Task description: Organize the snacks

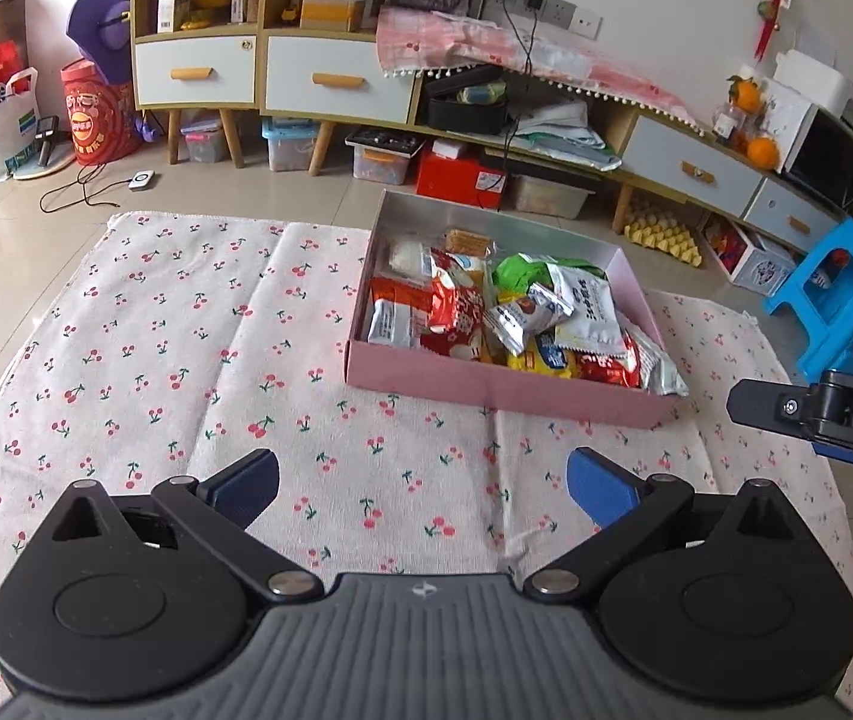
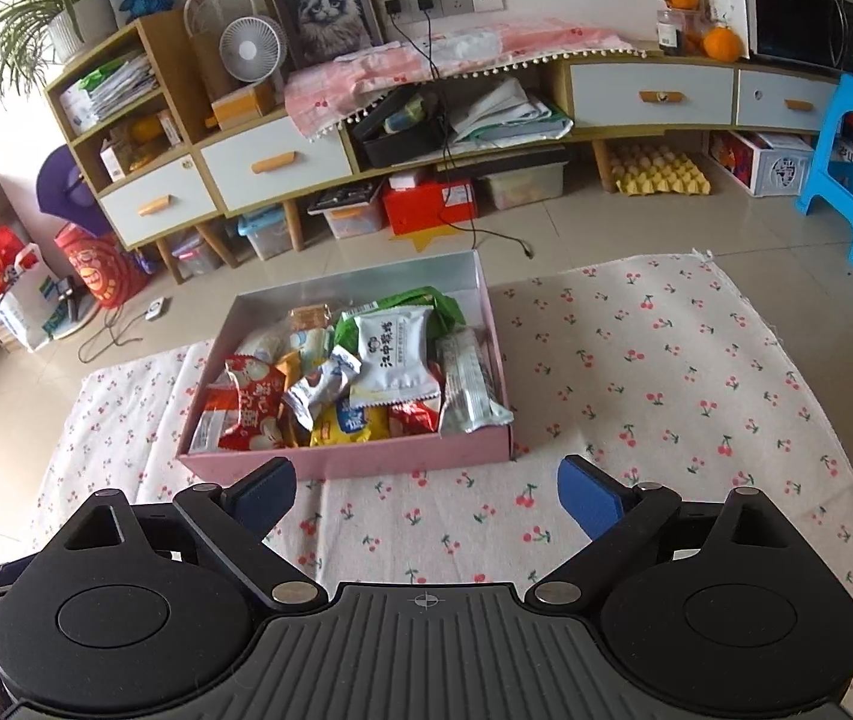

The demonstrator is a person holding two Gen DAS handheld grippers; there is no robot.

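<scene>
Left wrist view: my left tongs hang spread wide over the cherry-print cloth with nothing between the blue pads, angled down and pointing toward the pink box but well short of it. The snack packets all sit heaped inside that box; I see none loose on the cloth. One silver packet overhangs the near right corner of the box, and I judge that the main risk: a careless pass with either tool could flick it out, or a nudge on the thin wall could slide the whole box across the cloth. The tip of the right tongs shows at the right edge, close to that corner. Right wrist view: my right tongs are also spread wide and empty, tilted down, their left pad just in front of the near wall of the box. From here the heap looks loose and overlapping, a white packet lying on top; a grab into it could pinch two wrappers at once or crush one. The cloth is creased, so dragging a fingertip might bunch it.
</scene>
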